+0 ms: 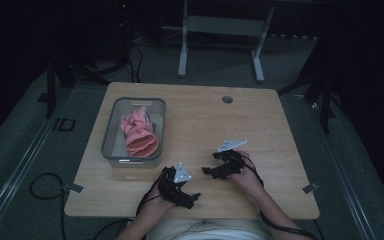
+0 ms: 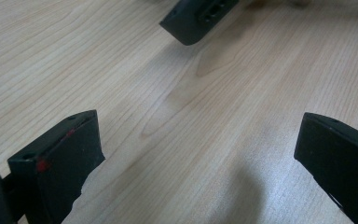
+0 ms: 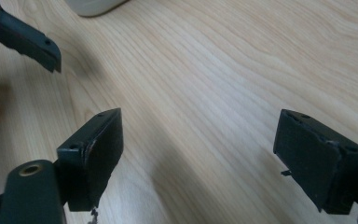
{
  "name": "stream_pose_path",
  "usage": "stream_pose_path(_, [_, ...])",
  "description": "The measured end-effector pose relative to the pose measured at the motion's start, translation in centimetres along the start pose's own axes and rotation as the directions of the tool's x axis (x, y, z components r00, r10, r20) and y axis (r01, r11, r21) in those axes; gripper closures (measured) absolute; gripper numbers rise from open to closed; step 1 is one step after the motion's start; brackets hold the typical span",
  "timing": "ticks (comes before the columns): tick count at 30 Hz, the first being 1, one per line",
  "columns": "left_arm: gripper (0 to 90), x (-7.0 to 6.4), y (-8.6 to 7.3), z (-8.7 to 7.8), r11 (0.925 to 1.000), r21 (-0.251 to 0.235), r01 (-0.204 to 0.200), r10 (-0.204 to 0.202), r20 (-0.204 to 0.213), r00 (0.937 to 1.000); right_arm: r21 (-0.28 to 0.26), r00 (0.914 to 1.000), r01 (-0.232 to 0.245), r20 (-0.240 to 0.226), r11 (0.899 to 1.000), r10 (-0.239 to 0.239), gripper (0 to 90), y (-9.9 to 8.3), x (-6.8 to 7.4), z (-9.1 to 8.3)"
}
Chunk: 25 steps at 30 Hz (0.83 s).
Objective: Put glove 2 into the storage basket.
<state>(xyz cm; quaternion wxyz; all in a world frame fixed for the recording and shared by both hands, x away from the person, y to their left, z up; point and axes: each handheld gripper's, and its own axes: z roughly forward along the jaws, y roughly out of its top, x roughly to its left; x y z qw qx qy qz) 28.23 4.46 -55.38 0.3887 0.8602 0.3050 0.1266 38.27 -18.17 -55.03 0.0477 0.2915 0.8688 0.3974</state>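
Cloth: a pink cloth [image 1: 139, 133] lay bunched inside the bin, ahead and to the left of both grippers, well apart from them.
Table: the wooden table [image 1: 215, 125] spread bare under and ahead of both grippers; a small round hole [image 1: 227, 99] sat far ahead of the right one.
Bin: a grey see-through bin [image 1: 109, 145] stood ahead of the left gripper and a little to its left, its near wall near that gripper but apart from it.
Left gripper: the left gripper [image 1: 192, 196] hovered low over the near edge of the table; its own view showed both jaws spread wide with only bare wood between them.
Right gripper: the right gripper [image 1: 206, 170] sat just beside the left one, to its right and slightly ahead, jaws likewise wide and holding nothing.
Step in hand: judged as the start, both grippers empty and waiting, the cloth not yet touched.
Next move: probably a reach forward and left over the bin's rim, jaws kept wide until they straddled a fold of cloth, then a close and a lift.
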Motion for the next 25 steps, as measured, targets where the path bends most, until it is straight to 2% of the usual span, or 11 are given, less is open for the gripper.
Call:
stream_pose_path(3, [0.4, -0.1, -0.1, 0.2, 0.9997, 0.009, -0.021, 0.021, -0.002, 0.9998, 0.014, 1.0000, 0.000, 0.008, 1.000, 0.000, 15.8, -0.6, -0.2, 0.0])
stream_pose_path(6, [0.4, -0.3, -0.2, 0.1, 0.9994, -0.001, -0.035, 0.035, -0.008, 0.9993, 0.014, 0.9999, -0.002, 0.014, 1.000, 0.001, 15.8, -1.0, -0.3, 0.0])
stream_pose_path(17, [0.4, 0.0, -0.4, -0.2, 0.9993, -0.035, -0.011, 0.011, 0.008, 0.9999, -0.020, 0.9995, 0.006, 0.032, 1.000, -0.005, 15.7, -1.3, -0.3, 0.1])
stream_pose_path(25, [0.4, 0.1, -0.5, -0.3, 0.9989, -0.046, -0.010, 0.009, -0.009, 0.9999, -0.042, 0.9989, 0.004, 0.046, 0.999, -0.003, 15.7, -1.3, -0.5, 0.0])
